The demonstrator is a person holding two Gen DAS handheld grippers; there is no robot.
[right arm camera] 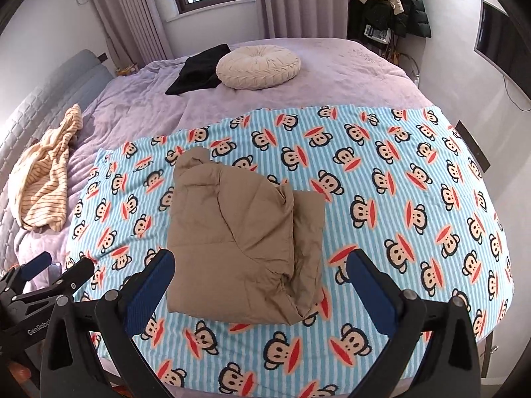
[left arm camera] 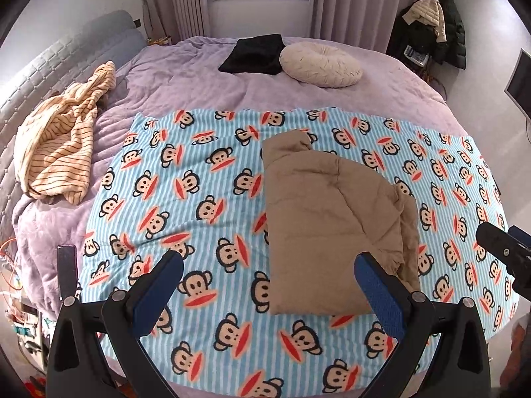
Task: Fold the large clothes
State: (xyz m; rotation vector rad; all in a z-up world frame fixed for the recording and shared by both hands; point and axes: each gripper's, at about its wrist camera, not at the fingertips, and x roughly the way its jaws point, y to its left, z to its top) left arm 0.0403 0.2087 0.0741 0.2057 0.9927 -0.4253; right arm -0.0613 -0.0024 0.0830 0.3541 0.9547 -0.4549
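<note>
A tan padded garment point(left arm camera: 335, 229) lies folded into a narrow bundle on the blue monkey-print blanket point(left arm camera: 186, 179). It also shows in the right wrist view point(right arm camera: 242, 235), on the same blanket point(right arm camera: 391, 199). My left gripper point(left arm camera: 268, 265) is open and empty, held above the blanket at the garment's near left corner. My right gripper point(right arm camera: 260, 262) is open and empty, held above the garment's near end. The left gripper shows at the left edge of the right wrist view point(right arm camera: 63, 268). The right gripper shows at the right edge of the left wrist view point(left arm camera: 497, 235).
A striped cream garment point(left arm camera: 63, 139) lies crumpled at the bed's left by the grey headboard point(left arm camera: 43, 63). A black folded cloth point(left arm camera: 255, 53) and a round cream cushion point(left arm camera: 320, 64) lie at the far side. Coats point(left arm camera: 438, 20) hang in the far right corner.
</note>
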